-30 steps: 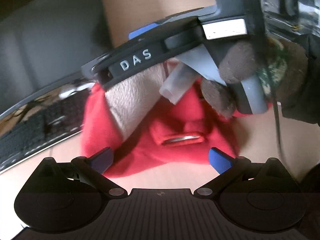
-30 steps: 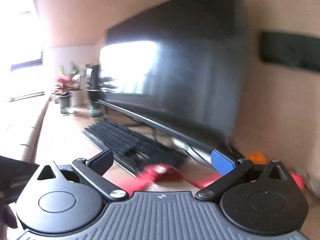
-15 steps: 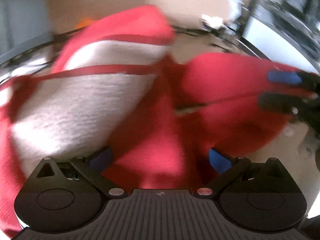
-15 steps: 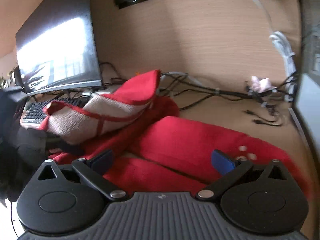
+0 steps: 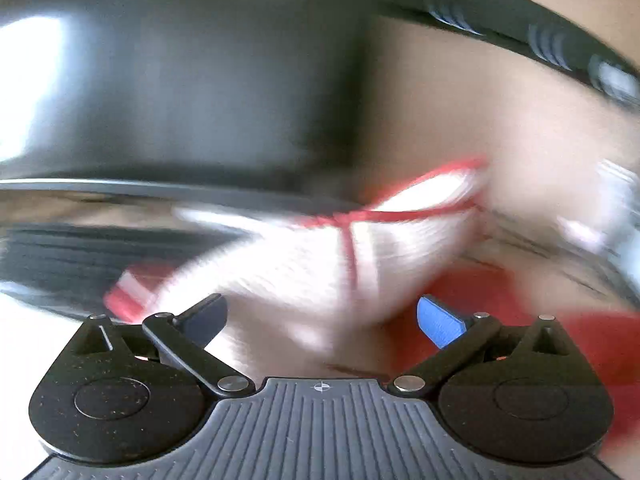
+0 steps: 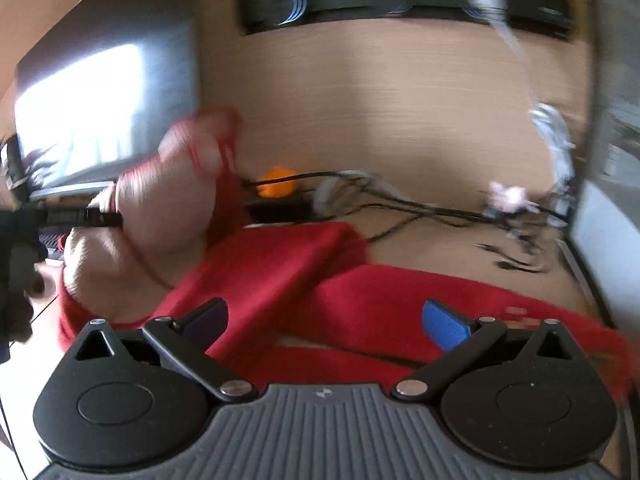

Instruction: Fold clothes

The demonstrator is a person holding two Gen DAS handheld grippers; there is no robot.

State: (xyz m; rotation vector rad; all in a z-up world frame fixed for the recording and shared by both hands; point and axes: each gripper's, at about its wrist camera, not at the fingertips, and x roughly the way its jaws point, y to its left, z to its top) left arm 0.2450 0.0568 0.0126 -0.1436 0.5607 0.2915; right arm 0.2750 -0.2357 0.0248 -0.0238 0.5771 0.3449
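A red garment (image 6: 320,280) with a pale fleece lining lies on the wooden desk (image 6: 420,128). Its lined part (image 6: 160,216) is bunched up at the left. In the left wrist view the lining (image 5: 320,264) is blurred just beyond my left gripper (image 5: 322,318), whose jaws stand wide apart with nothing between them. My right gripper (image 6: 324,322) is open and hovers over the red fabric without gripping it. The left gripper also shows at the left edge of the right wrist view (image 6: 60,216), against the lined part.
A dark monitor (image 6: 100,100) stands at the back left with a keyboard (image 5: 80,252) below it. Cables (image 6: 420,208) and an orange object (image 6: 276,182) lie along the desk's back. A black bar (image 6: 400,0) sits on the wall.
Both cameras have swung quickly and the views are blurred. The left gripper has pulled back from the red fabric toward the lined part near the monitor. Both grippers stay open.
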